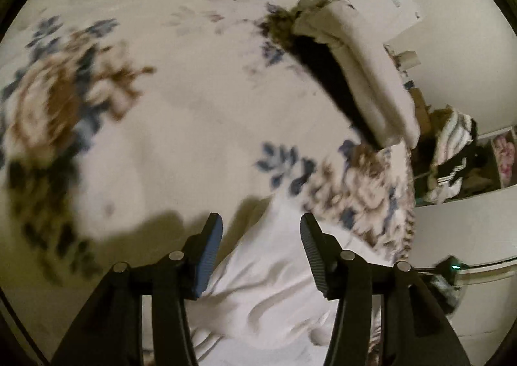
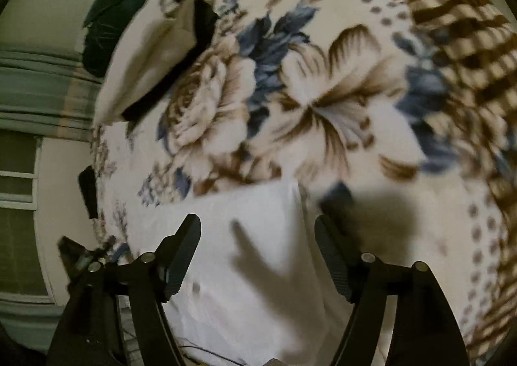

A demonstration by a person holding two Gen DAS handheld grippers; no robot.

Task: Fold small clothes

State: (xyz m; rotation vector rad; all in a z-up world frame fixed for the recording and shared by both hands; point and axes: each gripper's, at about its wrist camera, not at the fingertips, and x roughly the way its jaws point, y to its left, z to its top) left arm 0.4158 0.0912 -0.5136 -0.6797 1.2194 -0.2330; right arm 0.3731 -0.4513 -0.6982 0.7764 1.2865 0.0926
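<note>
Left hand-held gripper (image 1: 261,227): released, above white garment (image 1: 274,285).
Right hand-held gripper (image 2: 258,228): released, garment directly beneath.
Surface: floral bedspread (image 1: 161,139).
Nearer hand: undeterminable.

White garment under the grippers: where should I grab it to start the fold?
Take the white garment at its far edge, where it ends against the floral blanket. Come from above; it lies flat, so only that edge offers a lip. Both grippers hover open.
</note>
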